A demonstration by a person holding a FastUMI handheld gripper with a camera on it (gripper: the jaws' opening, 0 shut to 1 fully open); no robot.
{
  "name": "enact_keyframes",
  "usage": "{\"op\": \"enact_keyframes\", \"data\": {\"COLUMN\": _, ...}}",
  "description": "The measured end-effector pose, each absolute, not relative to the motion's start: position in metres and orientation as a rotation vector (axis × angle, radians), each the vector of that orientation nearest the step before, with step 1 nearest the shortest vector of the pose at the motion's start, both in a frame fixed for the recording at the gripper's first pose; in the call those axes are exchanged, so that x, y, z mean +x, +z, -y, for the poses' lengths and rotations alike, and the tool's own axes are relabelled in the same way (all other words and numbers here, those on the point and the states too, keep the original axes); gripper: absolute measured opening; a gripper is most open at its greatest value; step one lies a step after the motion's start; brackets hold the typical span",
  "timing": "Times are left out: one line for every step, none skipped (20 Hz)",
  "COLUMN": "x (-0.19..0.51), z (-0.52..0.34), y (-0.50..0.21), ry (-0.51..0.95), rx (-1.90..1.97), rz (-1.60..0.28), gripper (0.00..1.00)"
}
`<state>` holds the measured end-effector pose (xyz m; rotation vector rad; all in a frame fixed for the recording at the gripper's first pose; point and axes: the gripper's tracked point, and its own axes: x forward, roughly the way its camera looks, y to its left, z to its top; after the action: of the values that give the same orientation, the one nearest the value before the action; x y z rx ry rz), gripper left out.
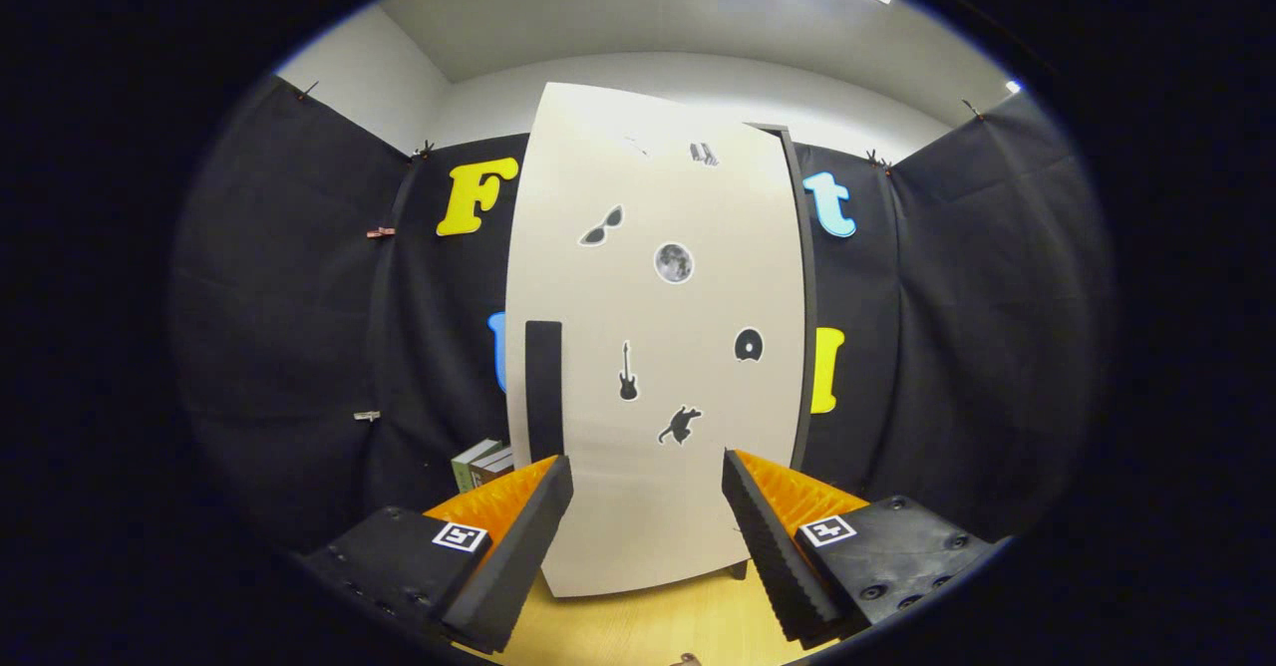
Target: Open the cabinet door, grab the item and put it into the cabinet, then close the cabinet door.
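Cabinet: tall, pale, standing upright on the wooden worktop straight ahead of the jaws, its door shut flush so the stickered front faces the camera. Handle: a dark vertical bar on the door's left side, just beyond the left fingertip, set there as the pulling point opposite the hinge edge on the right. Gripper: jaws spread wide, holding nothing, the gap framing the lower door panel; that spread would suit closing around the handle bar or having just let it go. Item: a small stack of what look like boxes or books, resting beside the cabinet's left foot, beyond the left finger and outside the cabinet. With the door shut and this stack outside, the stowing appears outstanding, if that stack is indeed the item; whether anything lies inside cannot be told.
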<state>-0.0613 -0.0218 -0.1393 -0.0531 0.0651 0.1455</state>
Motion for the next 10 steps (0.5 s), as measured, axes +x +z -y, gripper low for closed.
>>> {"op": "enact_keyframes", "data": {"x": -0.062, "z": 0.024, "y": -0.138, "ry": 0.132, "rx": -0.055, "rz": -0.063, "gripper": 0.98}}
{"op": "enact_keyframes", "data": {"x": -0.063, "z": 0.027, "y": -0.138, "ry": 0.123, "rx": -0.06, "rz": -0.063, "gripper": 0.97}}
{"op": "enact_keyframes", "data": {"x": -0.064, "z": 0.029, "y": -0.138, "ry": 0.116, "rx": -0.068, "rz": -0.067, "gripper": 0.97}}
{"op": "enact_keyframes", "data": {"x": -0.064, "z": 0.033, "y": -0.139, "ry": 0.108, "rx": -0.077, "rz": -0.072, "gripper": 0.97}}
{"op": "enact_keyframes", "data": {"x": -0.065, "z": 0.036, "y": -0.141, "ry": 0.101, "rx": -0.085, "rz": -0.08, "gripper": 0.97}}
{"op": "enact_keyframes", "data": {"x": -0.065, "z": 0.04, "y": -0.14, "ry": 0.093, "rx": -0.09, "rz": -0.08, "gripper": 0.98}}
{"op": "enact_keyframes", "data": {"x": -0.066, "z": 0.042, "y": -0.138, "ry": 0.089, "rx": -0.089, "rz": -0.079, "gripper": 0.97}}
{"op": "enact_keyframes", "data": {"x": -0.067, "z": 0.044, "y": -0.137, "ry": 0.089, "rx": -0.083, "rz": -0.081, "gripper": 0.97}}
{"op": "enact_keyframes", "data": {"x": -0.067, "z": 0.044, "y": -0.137, "ry": 0.09, "rx": -0.075, "rz": -0.079, "gripper": 0.97}}
{"op": "enact_keyframes", "data": {"x": -0.068, "z": 0.045, "y": -0.136, "ry": 0.091, "rx": -0.072, "rz": -0.078, "gripper": 0.97}}
